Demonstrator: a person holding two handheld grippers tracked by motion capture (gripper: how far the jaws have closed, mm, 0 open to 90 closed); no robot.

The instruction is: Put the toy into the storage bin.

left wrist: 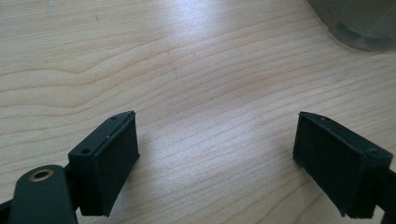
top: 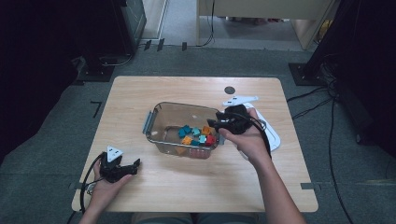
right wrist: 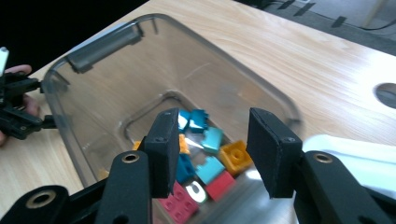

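Observation:
A clear plastic container [top: 154, 116] stands in the middle of the wooden table and holds several small bricks [top: 196, 135] in teal, orange and red. My right gripper [top: 212, 123] hovers over its right rim, pointing down into it. In the right gripper view the jaws of that gripper [right wrist: 212, 149] stand apart with nothing between the pads, and the bricks [right wrist: 236, 156] lie below them on the container's floor [right wrist: 154, 107]. My left gripper [top: 137, 164] rests low at the table's front left. Its jaws [left wrist: 215, 158] are wide apart over bare wood.
A white lid [top: 273, 137] lies just right of the container, under my right hand. A dark round hole [top: 229, 90] marks the tabletop behind it. A corner of the container [left wrist: 359, 23] appears at the top right of the left gripper view. Cables trail on the floor to the right.

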